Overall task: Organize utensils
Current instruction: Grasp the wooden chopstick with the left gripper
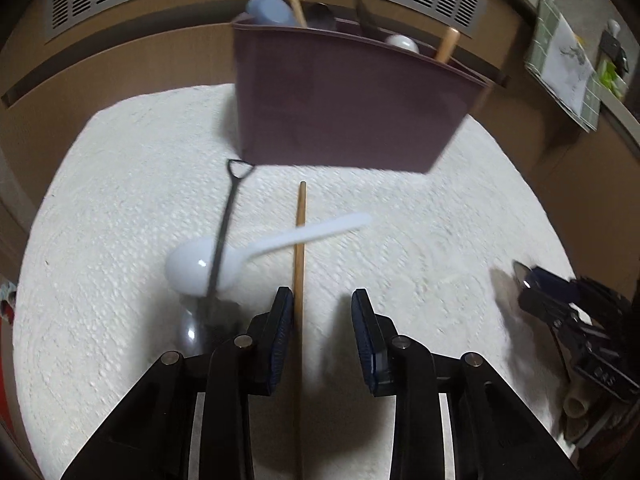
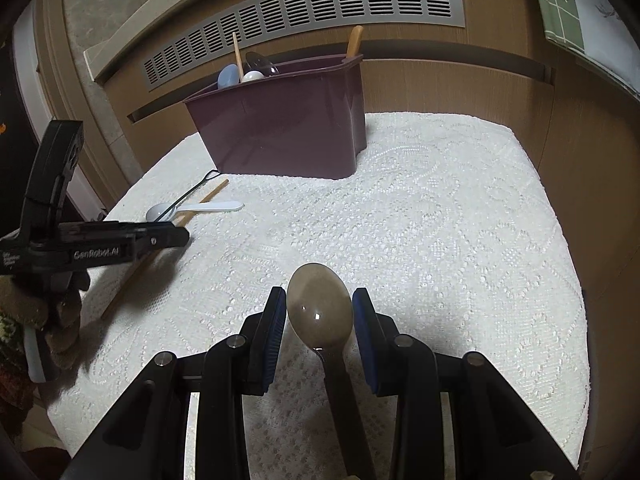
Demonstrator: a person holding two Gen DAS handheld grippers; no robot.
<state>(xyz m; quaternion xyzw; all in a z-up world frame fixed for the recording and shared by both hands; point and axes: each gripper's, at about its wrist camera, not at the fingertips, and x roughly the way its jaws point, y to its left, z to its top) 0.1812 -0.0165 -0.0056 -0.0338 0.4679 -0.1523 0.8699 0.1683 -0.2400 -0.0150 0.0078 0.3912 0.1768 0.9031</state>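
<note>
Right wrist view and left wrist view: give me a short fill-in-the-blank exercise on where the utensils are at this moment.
1. Between the right gripper fingers lies a metal ____.
2. The white spoon lies on the cloth, crossed by a thin black ____.
3. Between the left gripper fingers runs a wooden ____.
4. The other utensils stand in a ____ caddy.

Missing: spoon; utensil; chopstick; purple
</note>
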